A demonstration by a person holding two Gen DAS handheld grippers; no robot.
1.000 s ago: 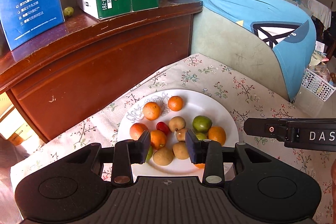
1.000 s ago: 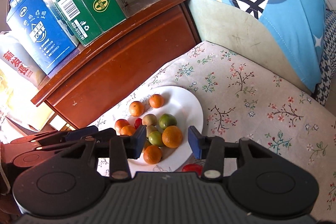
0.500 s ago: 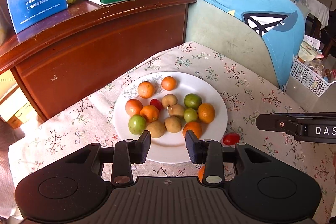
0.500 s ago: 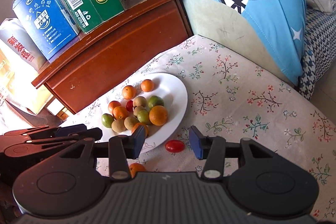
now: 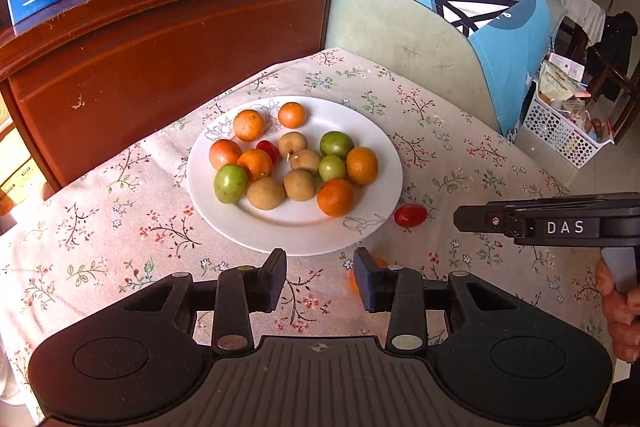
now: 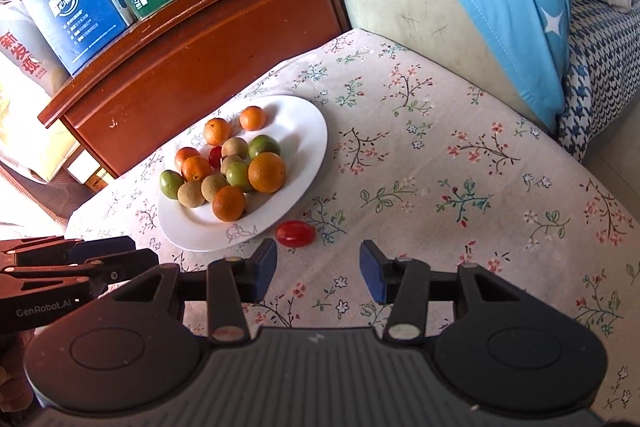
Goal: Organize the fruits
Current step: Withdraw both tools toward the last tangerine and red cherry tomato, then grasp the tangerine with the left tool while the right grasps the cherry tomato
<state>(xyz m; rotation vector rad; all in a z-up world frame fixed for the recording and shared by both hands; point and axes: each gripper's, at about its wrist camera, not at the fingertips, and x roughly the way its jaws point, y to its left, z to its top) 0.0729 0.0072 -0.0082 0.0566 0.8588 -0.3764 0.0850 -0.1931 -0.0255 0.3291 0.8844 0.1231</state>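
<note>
A floral tablecloth [image 6: 460,163] was seen spread wide and bare to the right and near side, bounded on the far left by a wooden cabinet [image 5: 168,39] and at the far edge by a cushion. A white plate [image 5: 376,151] at the cloth's left held oranges, green fruits, brown fruits and one red tomato, while a cherry tomato [image 6: 295,233] lay on the cloth just beside the plate's near-right rim, its long axis running left to right. The left gripper [image 5: 320,281] and right gripper [image 6: 318,269] were both held unclenched above the cloth, nothing grasped, with a partly hidden orange fruit [image 5: 352,279] beside the left one's right finger.

Matte black left gripper [image 5: 320,279], ribbed base – right gripper [image 6: 318,269], blue-faced jaws, white "DAS" lettering
</note>
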